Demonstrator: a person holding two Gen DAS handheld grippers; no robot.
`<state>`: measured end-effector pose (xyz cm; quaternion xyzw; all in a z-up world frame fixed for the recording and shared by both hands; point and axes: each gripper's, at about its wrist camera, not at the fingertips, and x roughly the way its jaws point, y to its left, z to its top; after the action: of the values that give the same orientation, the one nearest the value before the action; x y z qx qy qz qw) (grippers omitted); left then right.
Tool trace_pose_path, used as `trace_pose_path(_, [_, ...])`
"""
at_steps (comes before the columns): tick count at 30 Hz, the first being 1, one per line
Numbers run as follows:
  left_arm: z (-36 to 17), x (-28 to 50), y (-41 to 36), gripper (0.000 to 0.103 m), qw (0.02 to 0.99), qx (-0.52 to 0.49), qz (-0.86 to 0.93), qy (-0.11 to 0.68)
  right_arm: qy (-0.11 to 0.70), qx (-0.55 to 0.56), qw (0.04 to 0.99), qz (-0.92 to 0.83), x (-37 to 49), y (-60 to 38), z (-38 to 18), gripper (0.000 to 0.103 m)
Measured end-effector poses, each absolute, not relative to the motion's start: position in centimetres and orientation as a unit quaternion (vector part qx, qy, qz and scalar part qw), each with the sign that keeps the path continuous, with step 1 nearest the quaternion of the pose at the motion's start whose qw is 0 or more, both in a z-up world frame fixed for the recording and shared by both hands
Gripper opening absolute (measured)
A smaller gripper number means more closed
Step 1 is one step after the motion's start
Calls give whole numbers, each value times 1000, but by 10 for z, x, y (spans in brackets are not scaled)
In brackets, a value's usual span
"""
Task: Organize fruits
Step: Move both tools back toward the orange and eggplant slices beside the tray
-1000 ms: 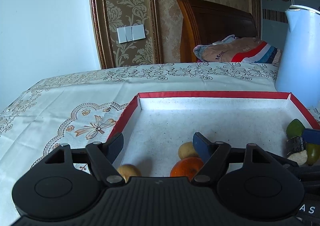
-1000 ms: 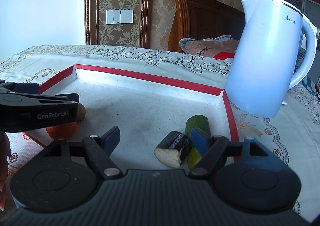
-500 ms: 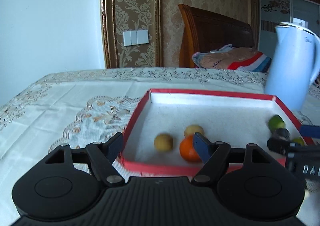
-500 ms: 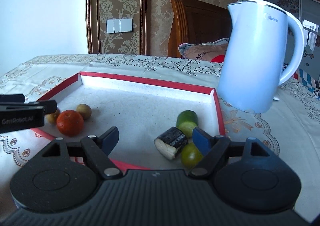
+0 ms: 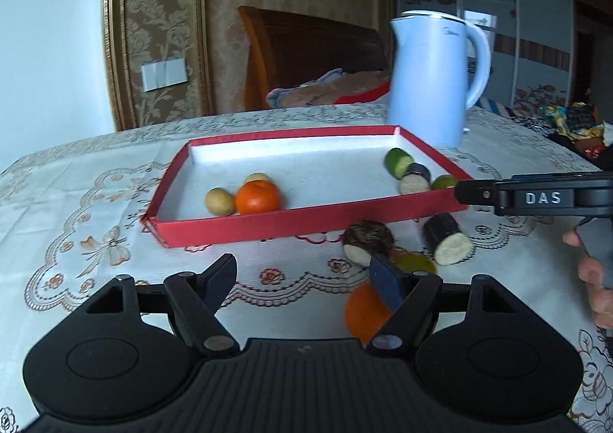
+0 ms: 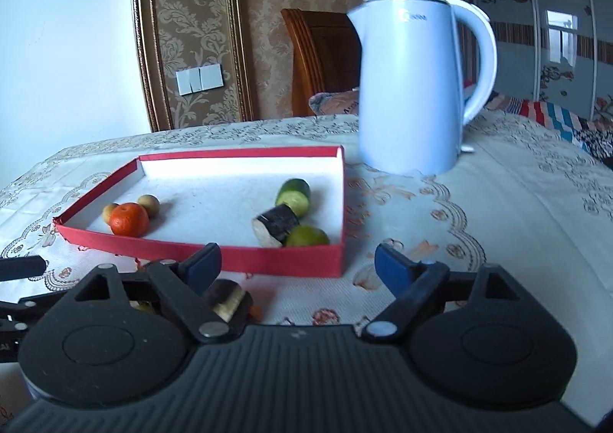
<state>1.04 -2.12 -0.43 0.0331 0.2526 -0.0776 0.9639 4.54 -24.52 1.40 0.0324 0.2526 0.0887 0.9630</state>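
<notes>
Inside the shallow red cardboard tray with a white floor (image 5: 268,228), a round orange tangerine (image 5: 257,196) sits near the front left wall, touching two small tan round fruits (image 5: 219,201). At the tray's right end lie a green cucumber piece (image 6: 294,192), a dark-skinned cut cylinder with a pale face (image 6: 276,225) and a green lime (image 6: 307,236), bunched together.

On the cloth in front of the tray more produce lies loose: a brown rough-skinned cut piece (image 5: 367,240), another dark cylinder with a pale cut end (image 5: 447,242), a yellow-green fruit (image 5: 415,262) and a second orange fruit (image 5: 364,312), partly hidden behind a fingertip.

Both tools are empty. The left gripper (image 5: 302,280) has its blue-tipped fingers spread apart above the cloth; the right gripper (image 6: 295,264) is likewise wide open, near the tray's front right corner.

A pale blue electric kettle (image 6: 413,88) stands just behind the tray's far right corner on the cream embroidered tablecloth (image 5: 95,203).
</notes>
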Motion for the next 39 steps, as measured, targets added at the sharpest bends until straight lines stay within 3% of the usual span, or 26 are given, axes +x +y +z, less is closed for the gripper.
trace_pose_path(8, [1,3,-18,77,964,8,-119,236,256,31,962,87,45,-245,11,87])
trace_pose_path(17, [-20,10,-48,78,944,98,-114,293,262,27,961,82,46,-244,9,88])
trace_pose_path(39, [-20,34,-13,78,944,37,5,327,326,29,938,113,53,-216,0,86])
